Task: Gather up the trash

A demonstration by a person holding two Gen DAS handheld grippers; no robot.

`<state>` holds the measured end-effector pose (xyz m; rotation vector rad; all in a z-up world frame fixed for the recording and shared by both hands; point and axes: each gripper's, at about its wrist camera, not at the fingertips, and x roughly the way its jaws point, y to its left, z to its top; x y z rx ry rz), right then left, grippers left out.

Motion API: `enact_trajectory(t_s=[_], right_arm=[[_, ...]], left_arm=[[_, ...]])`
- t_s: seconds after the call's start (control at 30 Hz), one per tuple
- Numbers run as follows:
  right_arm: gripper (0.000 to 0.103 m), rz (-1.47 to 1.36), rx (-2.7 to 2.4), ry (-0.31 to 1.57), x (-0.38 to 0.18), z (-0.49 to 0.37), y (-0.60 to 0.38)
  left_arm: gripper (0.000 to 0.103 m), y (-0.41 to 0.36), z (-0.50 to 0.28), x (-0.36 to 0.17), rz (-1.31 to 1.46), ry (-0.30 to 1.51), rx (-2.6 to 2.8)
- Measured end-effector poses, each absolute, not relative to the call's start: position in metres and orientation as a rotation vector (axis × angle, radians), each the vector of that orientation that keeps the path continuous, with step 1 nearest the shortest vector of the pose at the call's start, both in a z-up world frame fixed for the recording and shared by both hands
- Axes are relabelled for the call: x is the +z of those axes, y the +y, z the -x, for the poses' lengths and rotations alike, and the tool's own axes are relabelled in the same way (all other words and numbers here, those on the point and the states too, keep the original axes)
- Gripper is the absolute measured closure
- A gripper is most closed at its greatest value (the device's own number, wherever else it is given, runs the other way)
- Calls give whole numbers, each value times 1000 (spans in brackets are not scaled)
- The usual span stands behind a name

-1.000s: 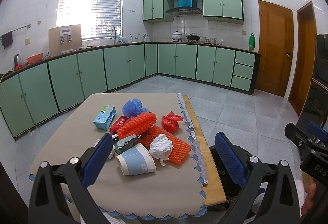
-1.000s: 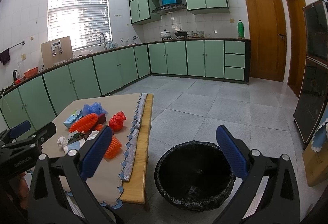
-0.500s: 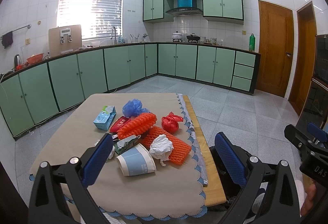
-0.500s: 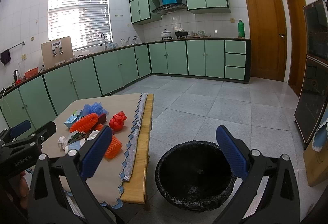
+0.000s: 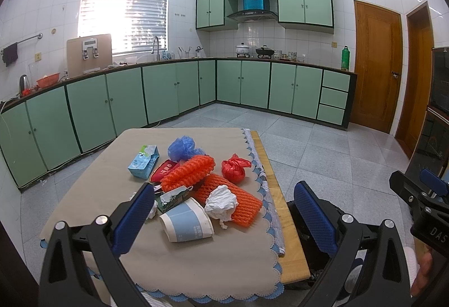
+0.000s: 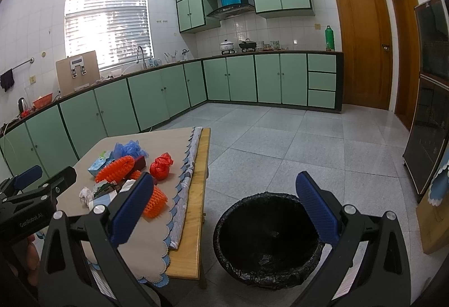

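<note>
**Left claw nearest the trash pile**

We hold both claws spread wide and empty. The left claw (image 5: pixel 224 211) hangs over the near edge of the cloth-covered bench (image 5: pixel 196 256), with the tipped blue-and-white paper cup (image 5: pixel 186 224) straight ahead between its fingers, lying mouth towards the left. The right claw (image 6: pixel 224 207) faces the black-lined round bin (image 6: pixel 268 234) on the floor, just right of the bench.
</note>
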<state>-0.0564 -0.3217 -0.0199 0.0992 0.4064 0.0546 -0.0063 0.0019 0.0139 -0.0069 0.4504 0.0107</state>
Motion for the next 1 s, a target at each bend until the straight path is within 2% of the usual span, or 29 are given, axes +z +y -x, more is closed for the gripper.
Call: enact_trajectory(t_s=[0.77,1.0], right_arm=[[5,-117,54,416,-25,47,-319],[5,-110,101,434,-32,28,-307]], left_arm=[[6,9,-1,10,18,463,22],[6,41,-8,6,-11,431,114]])
